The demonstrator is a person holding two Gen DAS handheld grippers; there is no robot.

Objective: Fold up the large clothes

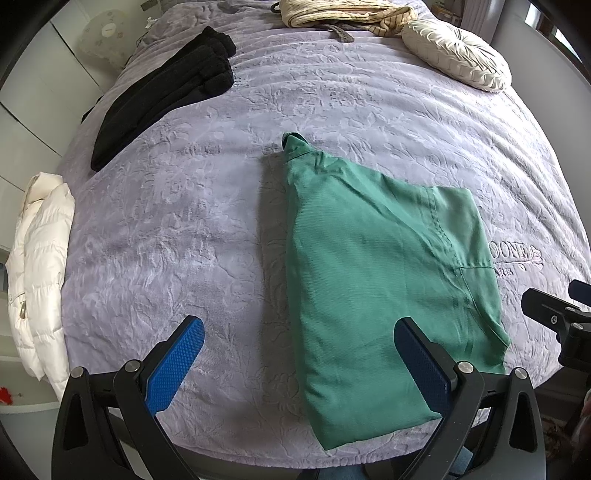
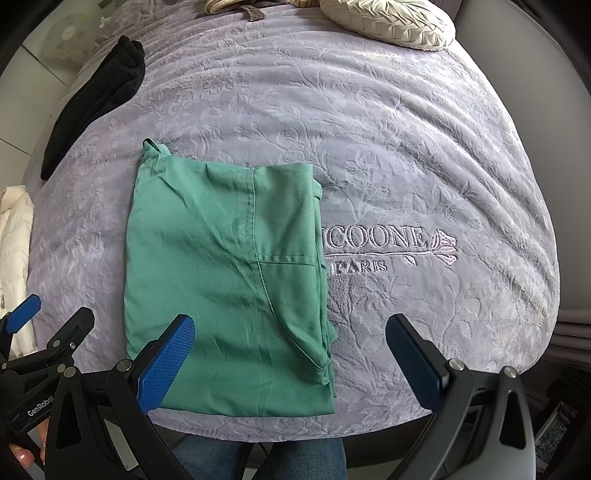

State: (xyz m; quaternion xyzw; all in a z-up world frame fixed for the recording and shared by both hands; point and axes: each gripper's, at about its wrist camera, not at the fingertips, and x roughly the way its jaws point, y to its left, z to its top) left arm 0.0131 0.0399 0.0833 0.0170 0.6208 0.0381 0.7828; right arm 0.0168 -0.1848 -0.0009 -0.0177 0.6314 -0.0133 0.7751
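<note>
A green garment (image 1: 373,280) lies folded lengthwise into a narrow stack on the lavender bedspread (image 1: 192,221), its collar end pointing away. It also shows in the right wrist view (image 2: 221,280). My left gripper (image 1: 299,336) is open and empty, hovering above the garment's near left edge. My right gripper (image 2: 290,332) is open and empty above the garment's near right edge. The right gripper's body shows at the left wrist view's right edge (image 1: 565,325).
A black garment (image 1: 166,92) lies at the far left of the bed. A white puffer jacket (image 1: 40,273) hangs off the left edge. A cream round cushion (image 1: 458,55) and striped beige clothes (image 1: 343,14) sit at the far end. The bed's front edge is close.
</note>
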